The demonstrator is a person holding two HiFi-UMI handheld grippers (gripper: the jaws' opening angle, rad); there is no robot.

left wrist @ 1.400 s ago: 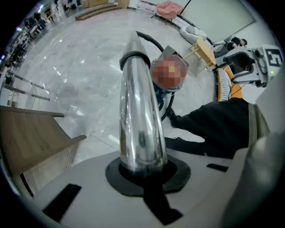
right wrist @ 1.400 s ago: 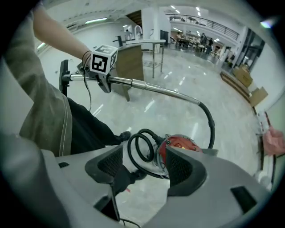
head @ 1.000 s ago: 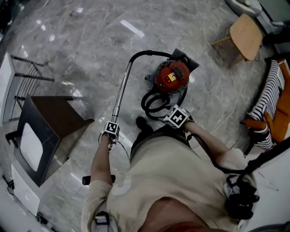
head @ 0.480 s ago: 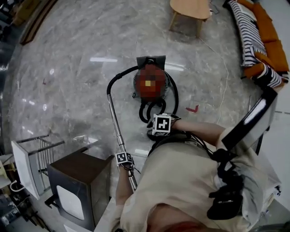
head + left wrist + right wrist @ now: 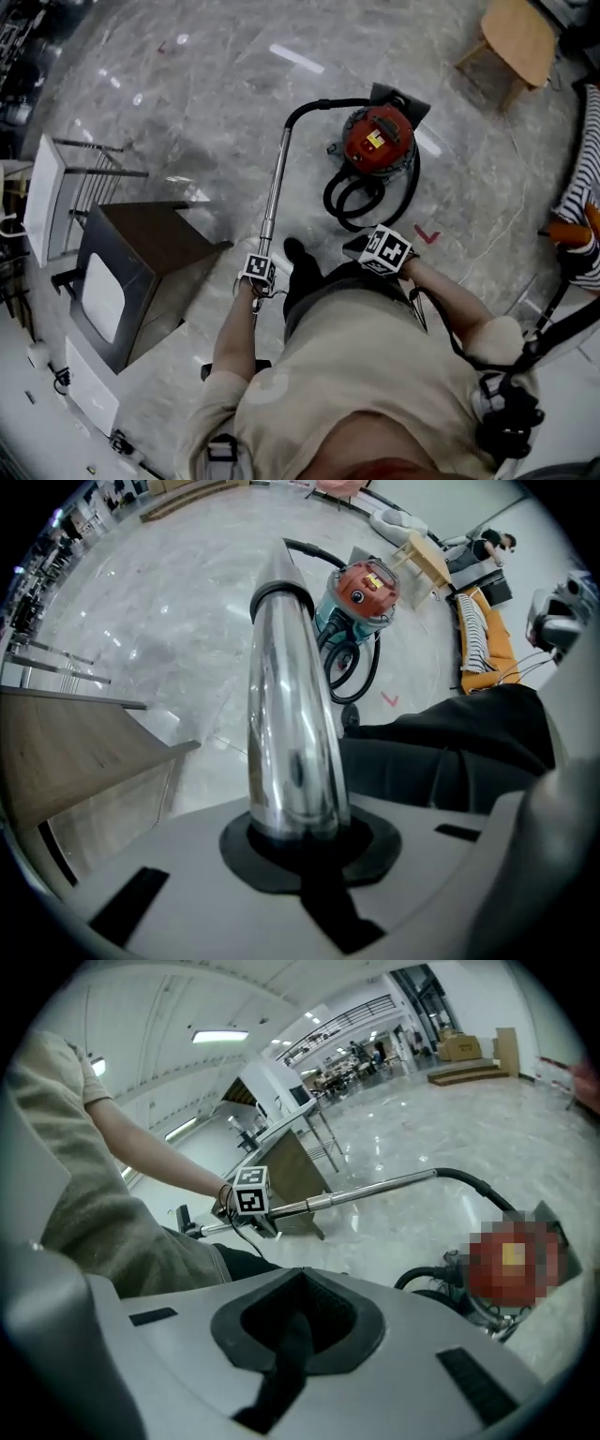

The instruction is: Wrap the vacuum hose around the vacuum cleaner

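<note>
A red vacuum cleaner (image 5: 378, 141) stands on the marble floor, its black hose (image 5: 352, 202) lying in loops at its near side. The hose arcs over to a chrome wand (image 5: 274, 192). My left gripper (image 5: 258, 274) is shut on the wand's near end, which fills the left gripper view as a chrome tube (image 5: 291, 714) clamped between the jaws. My right gripper (image 5: 364, 247) hovers near my body, short of the hose loops. Its jaws (image 5: 298, 1321) have just been closing and are shut with nothing between them. Beyond them the right gripper view shows the wand (image 5: 366, 1190) and the hose (image 5: 469, 1182).
A dark wooden cabinet (image 5: 141, 253) stands close at the left, with a white metal rack (image 5: 56, 187) behind it. A wooden chair (image 5: 520, 37) is at the far right, and striped cloth (image 5: 586, 202) lies on an orange seat. A red mark (image 5: 427, 234) and a thin cable (image 5: 487, 239) are on the floor.
My right gripper has come away from the hose loops, back towards my body. My left gripper keeps hold of the wand. The head view has swung about.
</note>
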